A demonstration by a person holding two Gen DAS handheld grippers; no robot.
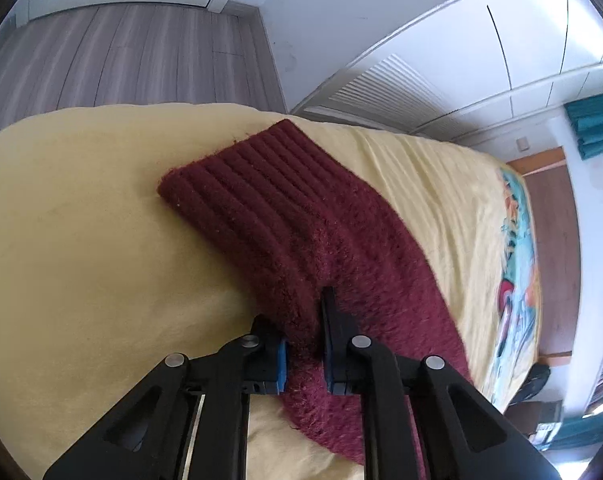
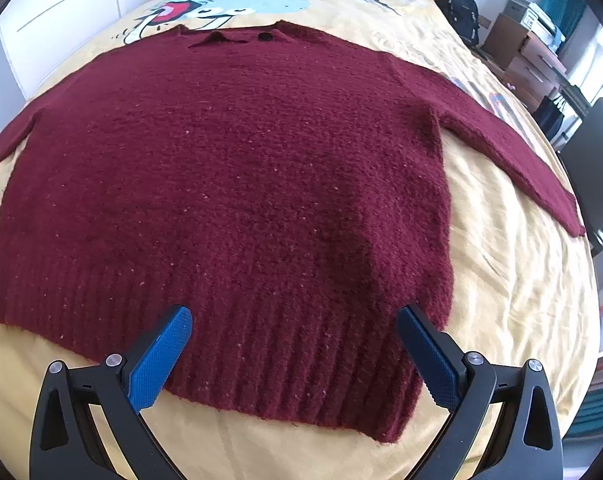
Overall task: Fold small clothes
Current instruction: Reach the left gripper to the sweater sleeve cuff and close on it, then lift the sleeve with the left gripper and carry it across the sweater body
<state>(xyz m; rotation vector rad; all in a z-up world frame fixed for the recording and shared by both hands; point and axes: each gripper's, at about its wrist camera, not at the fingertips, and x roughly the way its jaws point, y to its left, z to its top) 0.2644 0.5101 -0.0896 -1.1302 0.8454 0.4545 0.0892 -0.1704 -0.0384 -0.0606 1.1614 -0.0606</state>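
The left gripper (image 1: 304, 344) has its jaws pressed in on a bunched ridge of the maroon sweater's sleeve (image 1: 269, 208). From the pinch point the sleeve runs out toward 11 o'clock, its ribbed cuff (image 1: 229, 172) lying flat at the far end on the yellow bedsheet (image 1: 81, 240). The long axis of the sleeve therefore lies nearly in line with the gripper's fingers.

The right gripper (image 2: 293, 344) is spread wide and holds nothing. Its blue pads (image 2: 161, 360) straddle the ribbed hem (image 2: 281, 360) of the sweater (image 2: 229, 168), one at 8 o'clock and one at 4 o'clock. Whether they touch the knit cannot be told. The body extends from the hem toward 12 o'clock, ending at the collar (image 2: 229, 38). The other sleeve (image 2: 513, 152) stretches out to 2 o'clock.

Judgement: the sweater lies spread and unfolded. The left gripper is the nearer to its sleeve and already grips it, so the likely next move is to carry that sleeve across the body, at right angles to the hem-to-collar axis.
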